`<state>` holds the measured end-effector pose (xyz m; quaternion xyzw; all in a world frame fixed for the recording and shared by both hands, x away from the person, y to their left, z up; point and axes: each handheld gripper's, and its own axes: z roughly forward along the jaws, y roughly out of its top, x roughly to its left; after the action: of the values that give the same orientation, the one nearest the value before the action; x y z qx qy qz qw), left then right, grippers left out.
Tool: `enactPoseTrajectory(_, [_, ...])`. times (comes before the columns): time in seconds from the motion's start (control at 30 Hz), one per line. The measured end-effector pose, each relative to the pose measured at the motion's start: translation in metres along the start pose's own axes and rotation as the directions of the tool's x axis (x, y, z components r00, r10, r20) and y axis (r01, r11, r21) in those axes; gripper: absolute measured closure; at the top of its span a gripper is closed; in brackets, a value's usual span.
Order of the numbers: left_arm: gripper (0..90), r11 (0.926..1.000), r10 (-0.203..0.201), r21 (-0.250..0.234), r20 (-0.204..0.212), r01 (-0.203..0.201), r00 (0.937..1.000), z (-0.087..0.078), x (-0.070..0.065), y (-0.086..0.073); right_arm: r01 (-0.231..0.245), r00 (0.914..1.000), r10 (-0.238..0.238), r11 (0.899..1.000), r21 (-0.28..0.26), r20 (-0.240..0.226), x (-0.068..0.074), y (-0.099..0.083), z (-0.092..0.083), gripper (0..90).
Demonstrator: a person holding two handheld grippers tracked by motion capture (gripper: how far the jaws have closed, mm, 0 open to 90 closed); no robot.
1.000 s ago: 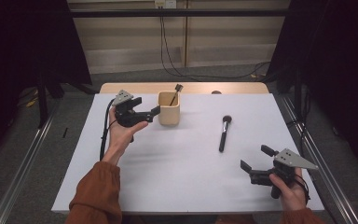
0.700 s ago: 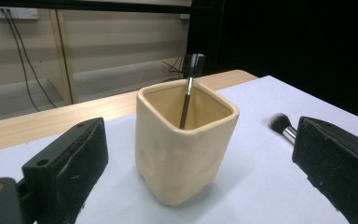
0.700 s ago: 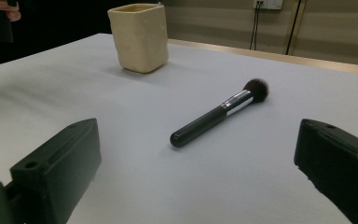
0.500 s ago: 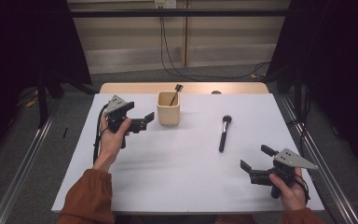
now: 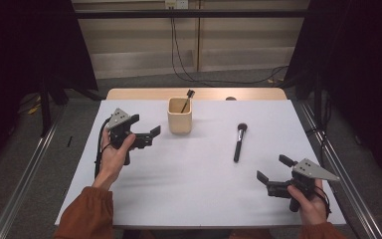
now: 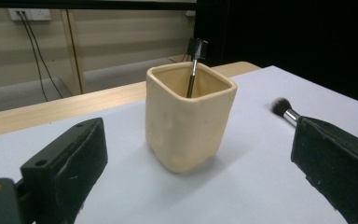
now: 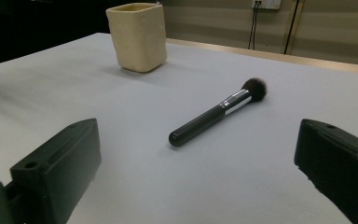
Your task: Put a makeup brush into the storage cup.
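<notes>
High view: I hold the left gripper (image 5: 143, 130) just left of the cream cup (image 5: 180, 115), jaws spread and empty; a small brush (image 5: 187, 99) stands in the cup. The right gripper (image 5: 274, 169) hangs near the table's (image 5: 189, 184) near right corner, jaws spread, well apart from the large makeup brush (image 5: 238, 141) lying right of centre. Left gripper view: cup (image 6: 188, 119) framed between the jaws. Right gripper view: brush (image 7: 217, 112) ahead, handle toward me. I judge the pick-up of this brush is pending; next I must advance and straddle the handle.
</notes>
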<state>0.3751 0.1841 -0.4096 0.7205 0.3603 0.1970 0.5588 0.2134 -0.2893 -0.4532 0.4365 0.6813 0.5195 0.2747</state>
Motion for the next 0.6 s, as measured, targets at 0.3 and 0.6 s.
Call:
enactPoseTrajectory(0.3, [3.9,0.9997,0.018,-0.018,-0.043,-0.019,0.9989,-0.027,0.000,-0.011,-0.005,1.0000,0.005,1.000,-0.001,0.005,0.000,0.000,0.000,0.3])
enactPoseTrajectory(0.6, [3.7,0.9997,0.003,-0.025,-0.079,-0.005,0.9969,-0.057,0.005,-0.026,-0.001,0.9999,0.001,1.000,0.001,0.014,0.000,-0.001,-0.001,0.2])
